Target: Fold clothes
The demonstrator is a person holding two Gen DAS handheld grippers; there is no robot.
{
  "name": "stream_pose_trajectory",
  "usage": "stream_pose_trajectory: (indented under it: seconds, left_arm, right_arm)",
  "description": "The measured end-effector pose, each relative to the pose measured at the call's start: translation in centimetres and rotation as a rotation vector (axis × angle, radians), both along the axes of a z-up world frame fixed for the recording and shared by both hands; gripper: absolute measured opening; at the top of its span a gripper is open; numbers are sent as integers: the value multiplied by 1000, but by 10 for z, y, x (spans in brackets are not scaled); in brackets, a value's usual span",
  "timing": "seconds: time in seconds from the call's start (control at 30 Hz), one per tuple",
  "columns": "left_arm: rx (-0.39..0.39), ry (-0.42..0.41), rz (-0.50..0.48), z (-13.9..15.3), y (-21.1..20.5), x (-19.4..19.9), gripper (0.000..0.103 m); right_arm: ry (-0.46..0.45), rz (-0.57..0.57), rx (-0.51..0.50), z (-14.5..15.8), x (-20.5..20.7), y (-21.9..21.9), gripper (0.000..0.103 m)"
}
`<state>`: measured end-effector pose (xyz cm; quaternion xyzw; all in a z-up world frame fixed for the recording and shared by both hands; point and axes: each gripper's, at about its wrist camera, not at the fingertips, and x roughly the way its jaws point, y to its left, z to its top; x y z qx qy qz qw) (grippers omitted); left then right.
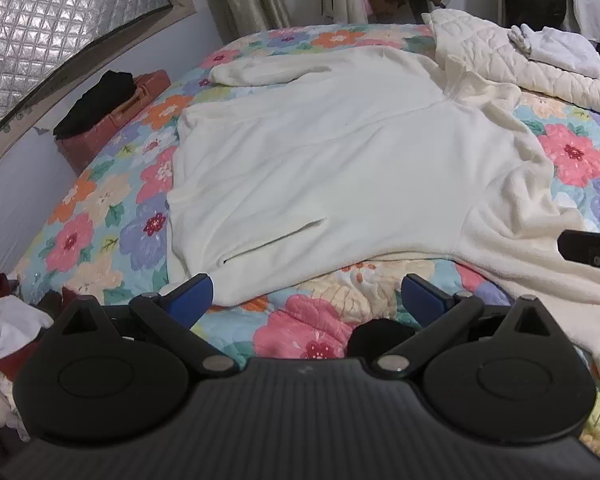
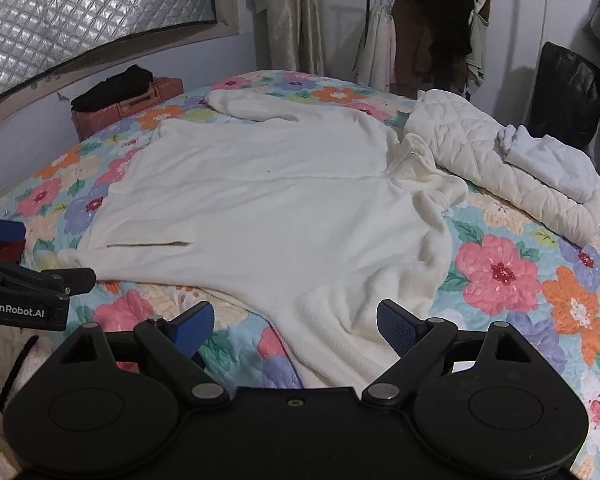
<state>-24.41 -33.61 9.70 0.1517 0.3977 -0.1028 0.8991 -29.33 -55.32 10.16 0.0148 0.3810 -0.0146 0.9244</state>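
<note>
A cream fleece zip jacket [image 1: 332, 160] [image 2: 260, 208] lies spread flat on the floral bedspread [image 1: 108, 208] [image 2: 512, 276], collar to the right, one sleeve folded across its far edge and the other trailing toward the near edge. My left gripper [image 1: 308, 296] hovers open just off the jacket's near hem, nothing between its blue pads. My right gripper [image 2: 296, 328] is open above the near sleeve [image 2: 340, 340], also holding nothing. Each gripper shows at the edge of the other's view.
A folded cream quilted blanket [image 2: 500, 172] with a folded white garment [image 2: 552, 164] on top sits at the bed's right. A red-brown case [image 2: 128, 108] with black cloth on it lies at the far left. A clothes rack [image 2: 432, 32] stands behind; loose clothes [image 1: 4, 328] pile at near left.
</note>
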Motion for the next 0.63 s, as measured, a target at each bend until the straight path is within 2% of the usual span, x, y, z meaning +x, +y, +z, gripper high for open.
stream_pose_trajectory:
  seconds: [0.17, 0.63]
  left_arm:
    - [-33, 28, -1, -3, 1, 1, 103]
    - [-15, 20, -1, -4, -5, -2, 103]
  right_arm:
    - [14, 8, -13, -3, 1, 3, 91]
    - [30, 11, -7, -7, -2, 6, 91]
